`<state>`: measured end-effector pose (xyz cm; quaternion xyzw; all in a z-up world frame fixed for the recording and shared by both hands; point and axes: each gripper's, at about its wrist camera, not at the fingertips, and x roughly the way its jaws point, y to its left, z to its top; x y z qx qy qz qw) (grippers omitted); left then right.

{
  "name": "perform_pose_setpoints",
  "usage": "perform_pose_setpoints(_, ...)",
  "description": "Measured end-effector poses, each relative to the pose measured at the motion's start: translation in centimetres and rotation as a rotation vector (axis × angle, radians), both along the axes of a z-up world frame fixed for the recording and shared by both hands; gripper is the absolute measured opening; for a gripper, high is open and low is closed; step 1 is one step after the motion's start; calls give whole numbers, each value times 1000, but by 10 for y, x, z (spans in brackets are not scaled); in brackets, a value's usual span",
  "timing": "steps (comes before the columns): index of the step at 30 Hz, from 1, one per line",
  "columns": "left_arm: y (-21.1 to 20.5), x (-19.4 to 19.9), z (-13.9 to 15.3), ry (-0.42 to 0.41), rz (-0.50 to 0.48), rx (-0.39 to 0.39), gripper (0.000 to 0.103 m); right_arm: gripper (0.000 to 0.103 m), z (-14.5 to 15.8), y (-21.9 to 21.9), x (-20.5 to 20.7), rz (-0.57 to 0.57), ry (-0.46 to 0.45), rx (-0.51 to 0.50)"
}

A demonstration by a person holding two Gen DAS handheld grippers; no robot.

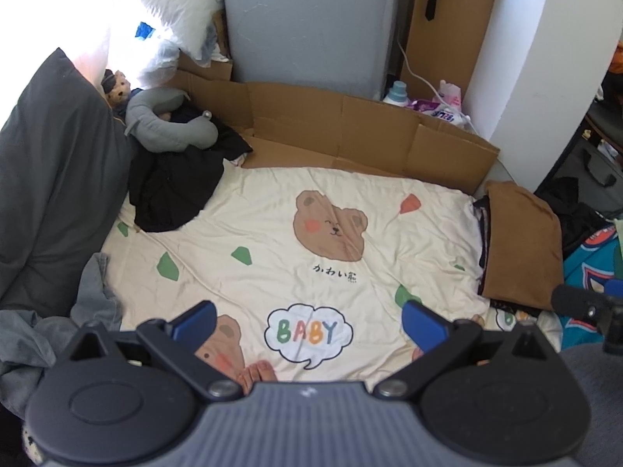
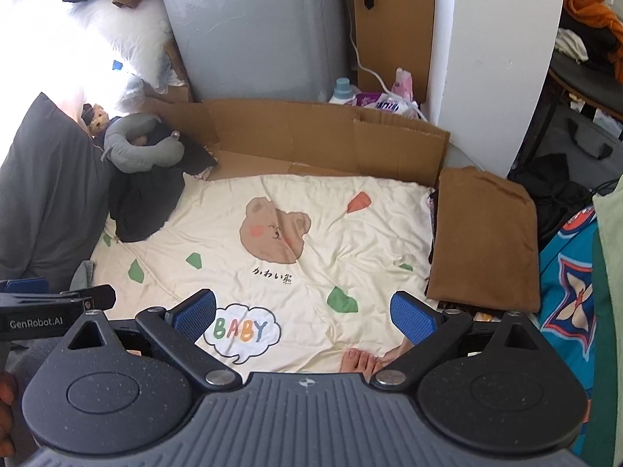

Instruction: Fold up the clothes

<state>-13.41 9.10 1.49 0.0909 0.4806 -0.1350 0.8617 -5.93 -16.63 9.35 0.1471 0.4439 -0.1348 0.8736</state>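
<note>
both grippers, the left gripper (image 1: 309, 321) and right gripper (image 2: 303, 317), hover spread and empty; best next reach far left for the crumpled black garment (image 1: 175, 190), pinching two separated edges.

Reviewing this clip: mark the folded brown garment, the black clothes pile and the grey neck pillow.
folded brown garment (image 2: 483, 233): right wrist view, middle of its top face.
black clothes pile (image 1: 175, 190): left wrist view, centre of the heap.
grey neck pillow (image 1: 163, 126): left wrist view, on its curved body.
</note>
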Motion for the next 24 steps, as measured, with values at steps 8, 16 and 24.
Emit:
perform_pose_setpoints(8,-4,2,-1,13,-13,26,102,99,-3,4,11,20,36,11)
perform_pose_setpoints(16,-1,3,0,18,-11,17,102,99,-3,0,9,12,34,21)
perform_pose_setpoints(24,-2,4,-2,32,0,11,96,99,-3,-1,7,10,27,25)
